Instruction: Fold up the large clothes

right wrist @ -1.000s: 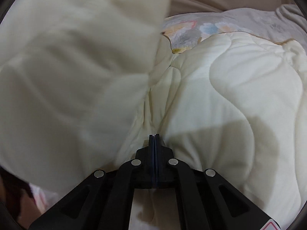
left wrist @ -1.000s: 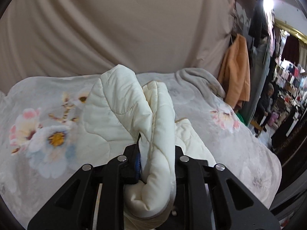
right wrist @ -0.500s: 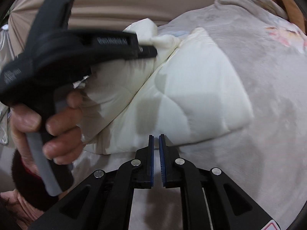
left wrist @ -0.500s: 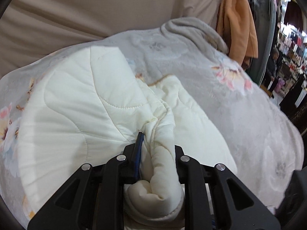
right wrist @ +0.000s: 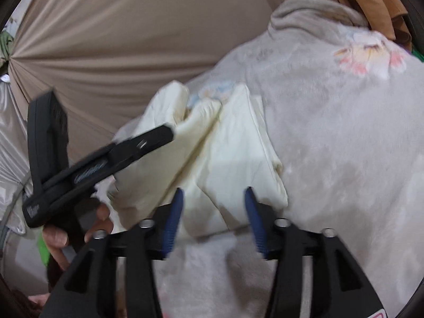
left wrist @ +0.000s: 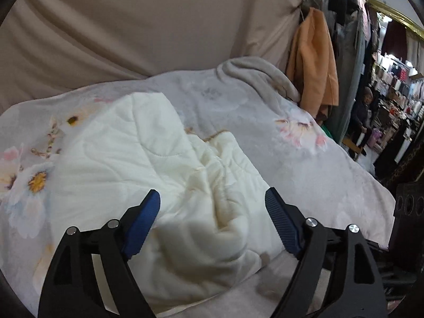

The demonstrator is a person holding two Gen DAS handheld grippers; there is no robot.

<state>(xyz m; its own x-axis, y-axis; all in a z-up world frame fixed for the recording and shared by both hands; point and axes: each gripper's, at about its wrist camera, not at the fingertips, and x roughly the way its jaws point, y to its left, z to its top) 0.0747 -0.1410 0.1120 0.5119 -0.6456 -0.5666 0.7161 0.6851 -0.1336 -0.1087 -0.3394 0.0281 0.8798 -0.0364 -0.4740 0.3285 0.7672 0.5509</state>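
A cream quilted garment lies folded on the grey floral blanket, with a rumpled ridge down its middle. My left gripper is open just above its near part, holding nothing. In the right wrist view the same garment lies ahead of my right gripper, which is open and empty over its near edge. The left gripper, held by a hand, shows at the left of that view beside the garment.
A beige curtain hangs behind the bed. An orange coat hangs at the far right, with dark clothes above it. A person sits in a shop area beyond. A dark speaker stands at the right edge.
My left gripper has opened and let go of the cream garment, which now lies flat. My right gripper has opened wide and moved up to the garment's near edge.
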